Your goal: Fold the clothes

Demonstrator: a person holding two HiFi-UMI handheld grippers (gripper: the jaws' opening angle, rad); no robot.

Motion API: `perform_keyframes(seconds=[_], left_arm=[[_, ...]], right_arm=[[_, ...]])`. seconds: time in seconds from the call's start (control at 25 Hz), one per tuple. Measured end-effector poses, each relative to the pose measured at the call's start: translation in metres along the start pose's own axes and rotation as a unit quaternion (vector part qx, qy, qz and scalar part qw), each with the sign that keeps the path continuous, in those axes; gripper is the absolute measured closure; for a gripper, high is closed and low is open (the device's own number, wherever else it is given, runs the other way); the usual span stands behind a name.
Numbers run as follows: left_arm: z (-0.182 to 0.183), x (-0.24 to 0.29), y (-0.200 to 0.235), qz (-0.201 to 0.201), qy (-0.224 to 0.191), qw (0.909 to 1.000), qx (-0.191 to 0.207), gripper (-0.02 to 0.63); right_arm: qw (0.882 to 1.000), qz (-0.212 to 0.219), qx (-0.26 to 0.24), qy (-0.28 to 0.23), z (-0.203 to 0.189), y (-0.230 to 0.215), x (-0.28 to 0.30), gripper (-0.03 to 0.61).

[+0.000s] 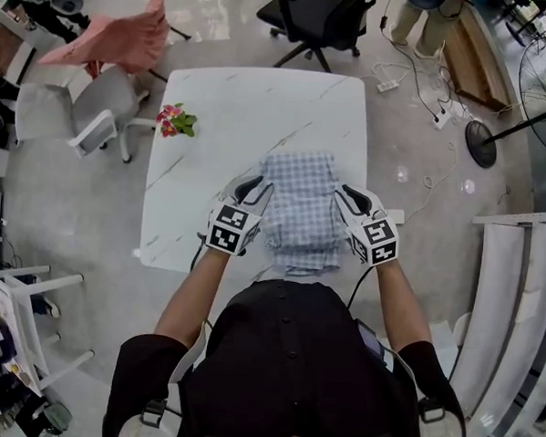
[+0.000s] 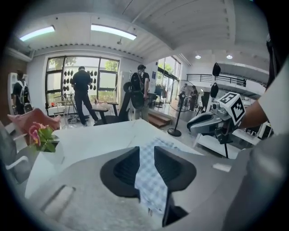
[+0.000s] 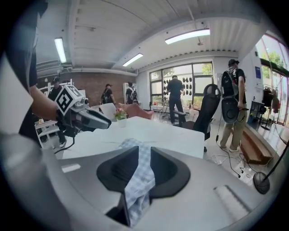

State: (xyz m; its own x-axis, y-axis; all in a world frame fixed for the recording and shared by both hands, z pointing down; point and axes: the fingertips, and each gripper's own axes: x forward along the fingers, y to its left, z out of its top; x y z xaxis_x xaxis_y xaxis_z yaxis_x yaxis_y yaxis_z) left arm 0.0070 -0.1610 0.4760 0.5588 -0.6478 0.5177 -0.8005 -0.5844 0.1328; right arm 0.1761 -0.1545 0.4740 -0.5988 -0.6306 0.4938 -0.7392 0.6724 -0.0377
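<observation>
Both grippers are clamped on a blue-and-white checked garment. The left gripper pinches its left edge and the right gripper its right edge. In each gripper view the fabric runs between the two dark jaws and hangs down behind them. The garment sits partly folded near the front edge of the white marble-patterned table, its near part raised between the grippers.

A small bunch of pink flowers stands at the table's left edge, well apart from the garment. Beyond the table are a black office chair, a grey chair with a pink cloth draped beside it, and a floor fan to the right. People stand by the windows in both gripper views.
</observation>
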Motion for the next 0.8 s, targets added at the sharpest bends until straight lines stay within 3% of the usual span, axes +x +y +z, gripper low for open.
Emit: perform_keyframes(seconds=[0.2, 0.36, 0.52, 0.8], left_arm=[[0.034, -0.032, 0.007, 0.019, -0.063, 0.9978, 0.008, 0.563], [0.046, -0.052, 0.005, 0.034, -0.096, 0.9945, 0.022, 0.599], [0.051, -0.07, 0.004, 0.046, -0.121, 0.9914, 0.019, 0.609], [0.046, -0.088, 0.013, 0.062, -0.135, 0.9888, -0.002, 0.609]], right_arm=[[0.998, -0.022, 0.026, -0.058, 0.031, 0.001, -0.023, 0.508], [0.995, -0.045, 0.013, -0.086, 0.042, 0.007, -0.035, 0.525], [0.99, -0.067, 0.024, -0.121, 0.053, 0.012, -0.05, 0.573], [0.986, -0.091, 0.029, -0.139, 0.058, 0.013, -0.058, 0.575]])
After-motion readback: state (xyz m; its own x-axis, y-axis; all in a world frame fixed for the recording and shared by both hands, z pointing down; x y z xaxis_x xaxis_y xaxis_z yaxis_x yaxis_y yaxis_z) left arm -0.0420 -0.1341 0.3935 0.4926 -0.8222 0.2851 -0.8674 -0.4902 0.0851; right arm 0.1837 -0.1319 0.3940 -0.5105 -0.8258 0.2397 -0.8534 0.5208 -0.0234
